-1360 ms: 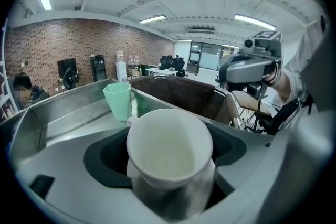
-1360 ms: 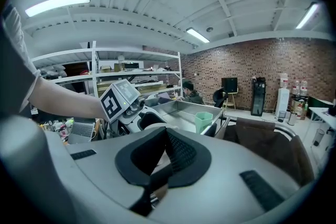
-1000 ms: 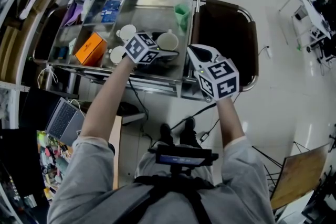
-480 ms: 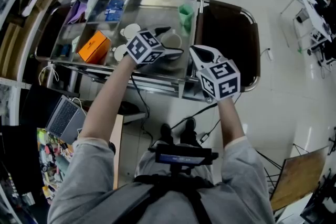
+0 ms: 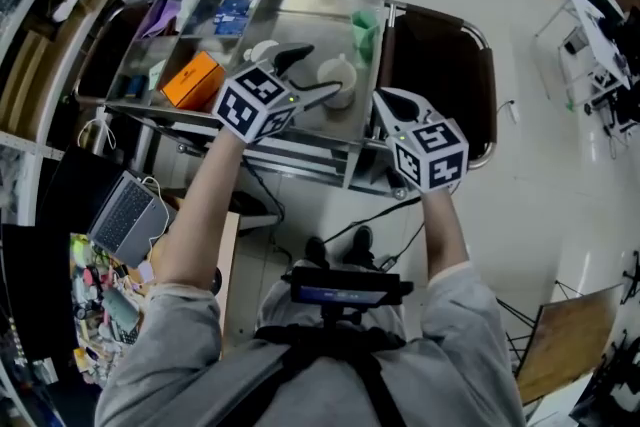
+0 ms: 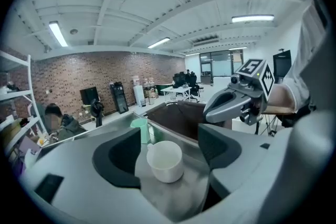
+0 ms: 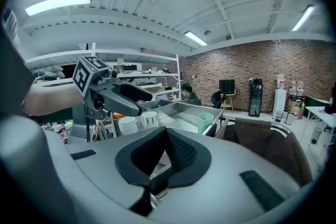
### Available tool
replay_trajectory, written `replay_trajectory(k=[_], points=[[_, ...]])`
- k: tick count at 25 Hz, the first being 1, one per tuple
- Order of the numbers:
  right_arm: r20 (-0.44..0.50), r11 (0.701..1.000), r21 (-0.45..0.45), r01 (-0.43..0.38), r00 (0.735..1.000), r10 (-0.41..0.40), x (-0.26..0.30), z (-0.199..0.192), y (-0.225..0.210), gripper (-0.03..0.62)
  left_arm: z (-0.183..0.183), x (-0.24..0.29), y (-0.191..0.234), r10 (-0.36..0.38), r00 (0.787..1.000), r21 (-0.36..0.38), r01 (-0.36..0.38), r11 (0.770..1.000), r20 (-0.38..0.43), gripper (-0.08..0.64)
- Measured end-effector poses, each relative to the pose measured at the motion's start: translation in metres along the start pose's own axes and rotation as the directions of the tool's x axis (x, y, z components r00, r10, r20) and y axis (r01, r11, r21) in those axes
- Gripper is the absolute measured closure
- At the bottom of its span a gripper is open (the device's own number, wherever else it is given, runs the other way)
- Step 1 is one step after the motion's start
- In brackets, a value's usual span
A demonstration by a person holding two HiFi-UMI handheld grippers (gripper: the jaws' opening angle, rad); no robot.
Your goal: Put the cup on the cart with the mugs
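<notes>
The white cup (image 5: 338,75) stands upright on the steel cart (image 5: 300,151), near two other white mugs (image 7: 127,124) and a green cup (image 5: 365,25). My left gripper (image 5: 312,75) hovers just in front of the white cup (image 6: 165,161). That cup sits between the two dark pads (image 6: 123,157) with a gap on each side. The jaws are closing and the pads do not touch it. My right gripper (image 5: 388,103) hangs at the cart's right end. Its pads (image 7: 178,152) meet with nothing between them.
An orange box (image 5: 192,80) and several small items fill the cart's left compartments. A dark brown bin (image 5: 440,65) adjoins the cart on the right. A laptop (image 5: 125,215) sits low at the left. A person (image 7: 188,96) sits beyond the cart.
My left gripper has drawn back toward me and to the left, away from the white cup, which stays on the cart. The right gripper has barely moved.
</notes>
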State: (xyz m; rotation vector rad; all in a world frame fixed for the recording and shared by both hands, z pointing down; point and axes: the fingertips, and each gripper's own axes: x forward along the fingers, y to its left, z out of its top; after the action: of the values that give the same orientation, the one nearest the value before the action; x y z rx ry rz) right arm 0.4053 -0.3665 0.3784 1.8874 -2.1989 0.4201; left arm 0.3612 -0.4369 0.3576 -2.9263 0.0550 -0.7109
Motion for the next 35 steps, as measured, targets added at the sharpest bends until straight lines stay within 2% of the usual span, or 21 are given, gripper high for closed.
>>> replay_trajectory(k=[4, 7, 9, 12, 14, 21, 29, 35], points=[[0.007, 1.0, 0.011, 0.013, 1.0, -0.013, -0.013, -0.003, 0.007, 0.594, -0.012, -0.038, -0.005, 0.12, 0.992, -0.06, -0.118, 0.991, 0.032, 0.348], [0.011, 1.0, 0.013, 0.021, 1.0, -0.022, -0.024, -0.008, 0.013, 0.594, -0.034, -0.064, -0.012, 0.197, 0.979, -0.132, -0.19, 0.973, 0.045, 0.429], [0.016, 1.0, 0.011, 0.03, 0.999, -0.03, -0.031, -0.014, 0.017, 0.594, -0.055, -0.08, -0.014, 0.247, 0.968, -0.192, -0.234, 0.953, 0.044, 0.556], [0.027, 0.999, 0.019, 0.048, 0.998, -0.049, -0.044, -0.024, 0.022, 0.594, -0.084, -0.1, -0.019, 0.291, 0.956, -0.299, -0.265, 0.917, 0.045, 0.557], [0.034, 0.997, 0.04, 0.059, 0.998, -0.061, -0.052, -0.031, 0.024, 0.594, -0.1, -0.113, -0.022, 0.329, 0.944, -0.34, -0.298, 0.892, 0.035, 0.557], [0.038, 0.986, 0.141, 0.091, 0.995, -0.097, -0.066, -0.067, 0.042, 0.594, -0.149, -0.151, -0.023, 0.437, 0.9, -0.379, -0.409, 0.83, -0.013, 0.557], [0.006, 0.975, 0.172, 0.142, 0.989, -0.145, -0.074, -0.099, 0.053, 0.595, -0.179, -0.165, -0.04, 0.424, 0.905, -0.396, -0.402, 0.826, -0.036, 0.557], [-0.023, 0.969, 0.178, 0.174, 0.985, -0.173, -0.079, -0.116, 0.058, 0.595, -0.189, -0.167, -0.048, 0.398, 0.917, -0.395, -0.379, 0.837, -0.035, 0.557]])
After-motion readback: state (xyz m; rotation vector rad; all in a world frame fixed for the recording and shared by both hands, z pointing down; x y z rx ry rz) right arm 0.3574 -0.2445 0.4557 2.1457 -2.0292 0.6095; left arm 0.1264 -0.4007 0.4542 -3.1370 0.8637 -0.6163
